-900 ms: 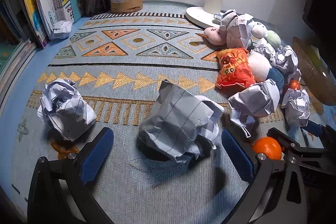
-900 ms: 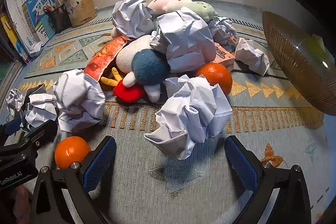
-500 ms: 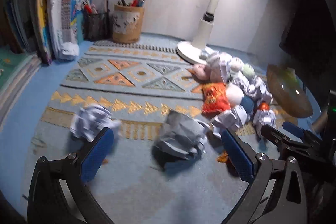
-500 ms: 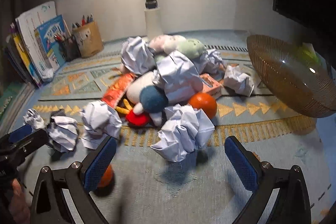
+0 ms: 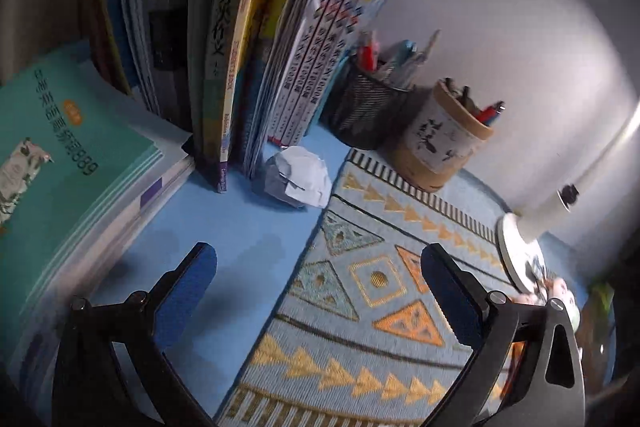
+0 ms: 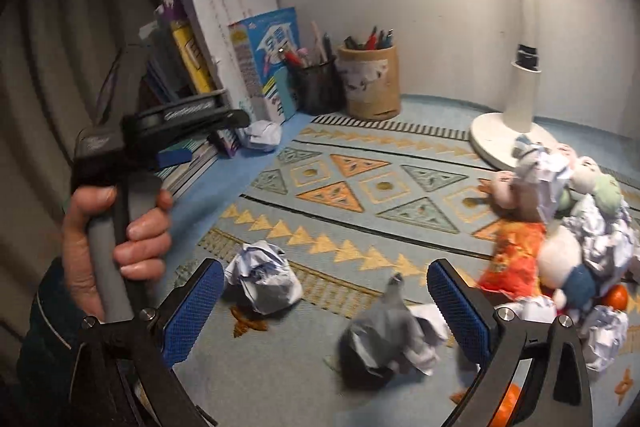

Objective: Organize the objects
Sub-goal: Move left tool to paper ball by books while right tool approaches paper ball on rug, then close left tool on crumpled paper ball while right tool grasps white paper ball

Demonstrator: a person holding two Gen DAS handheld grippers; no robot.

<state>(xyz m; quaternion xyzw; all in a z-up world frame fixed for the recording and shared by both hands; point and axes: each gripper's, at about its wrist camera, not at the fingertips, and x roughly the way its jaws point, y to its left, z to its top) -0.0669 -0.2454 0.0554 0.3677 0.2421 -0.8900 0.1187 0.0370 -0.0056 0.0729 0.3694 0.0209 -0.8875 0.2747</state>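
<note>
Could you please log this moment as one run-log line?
left tongs: open, empty, aimed at crumpled white paper ball beside upright books | right tongs: open, empty, above patterned blue woven mat

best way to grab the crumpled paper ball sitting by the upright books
Pinch the crumpled paper ball across its widest middle, coming from the open mat side. The upright books stand close behind it, so one finger each side left and right. The left gripper is open and facing it.
</note>
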